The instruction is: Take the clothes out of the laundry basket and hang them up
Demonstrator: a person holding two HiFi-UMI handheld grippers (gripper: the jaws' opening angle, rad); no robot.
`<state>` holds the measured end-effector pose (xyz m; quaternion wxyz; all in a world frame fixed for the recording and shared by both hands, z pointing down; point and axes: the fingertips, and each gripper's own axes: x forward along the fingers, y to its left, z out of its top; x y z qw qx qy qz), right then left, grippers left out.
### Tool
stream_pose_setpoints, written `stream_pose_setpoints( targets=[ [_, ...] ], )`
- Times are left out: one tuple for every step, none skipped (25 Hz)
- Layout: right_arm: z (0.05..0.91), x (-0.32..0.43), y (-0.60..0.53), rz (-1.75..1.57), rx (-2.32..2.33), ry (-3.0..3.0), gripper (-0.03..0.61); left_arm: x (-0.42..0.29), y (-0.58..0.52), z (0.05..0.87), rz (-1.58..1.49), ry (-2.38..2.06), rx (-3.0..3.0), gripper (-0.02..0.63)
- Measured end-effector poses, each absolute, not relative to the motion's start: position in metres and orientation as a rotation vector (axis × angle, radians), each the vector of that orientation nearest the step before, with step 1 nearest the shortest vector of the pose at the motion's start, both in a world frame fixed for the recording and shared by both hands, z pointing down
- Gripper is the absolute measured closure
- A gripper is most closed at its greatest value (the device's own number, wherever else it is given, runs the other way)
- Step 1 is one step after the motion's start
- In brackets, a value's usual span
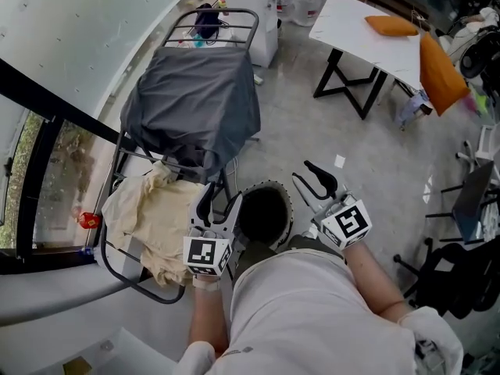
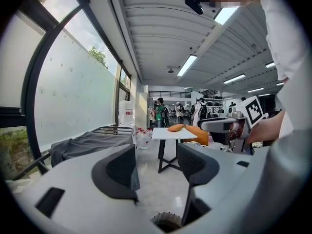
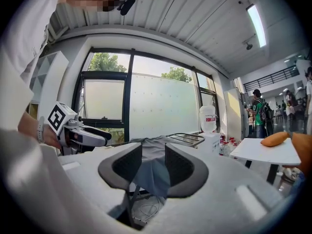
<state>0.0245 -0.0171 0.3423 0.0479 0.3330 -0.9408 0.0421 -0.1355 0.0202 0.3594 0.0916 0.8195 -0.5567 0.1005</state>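
Observation:
A dark grey garment [image 1: 191, 104] is draped over the top of a metal drying rack [image 1: 223, 14], and a cream garment [image 1: 156, 213] lies on the rack's lower part. The dark round laundry basket [image 1: 264, 213] stands on the floor between my two grippers; what it holds is hidden in its dark inside. My left gripper [image 1: 221, 200] is open and empty, at the basket's left rim beside the cream garment. My right gripper [image 1: 303, 170] is also open and empty, just right of the basket. In the right gripper view the grey garment [image 3: 146, 143] shows beyond the gap between the jaws.
A white table [image 1: 367, 37] with orange cushions [image 1: 391, 24] stands at the back right. A white cabinet [image 1: 262, 14] is behind the rack. A window wall [image 1: 47, 178] runs along the left. Black chairs [image 1: 469, 201] stand at the right. People move about in the far hall.

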Motion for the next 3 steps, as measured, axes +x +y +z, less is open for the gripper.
stream_pose_setpoints(
  targets=[
    [0.3437,0.0237,-0.0165,0.134,1.012,-2.867,0.426,-0.1361,0.0217,0.3606,0.303,-1.656,2.430,0.347],
    [0.3448,0.0228,-0.0159,0.139,1.009,-2.867,0.426,-0.1369,0.0232,0.3616,0.307,-1.657,2.426,0.347],
    [0.3458,0.0219,-0.0154,0.143,1.005,-2.867,0.426,-0.1377,0.0248,0.3627,0.311,-1.659,2.422,0.347]
  ],
)
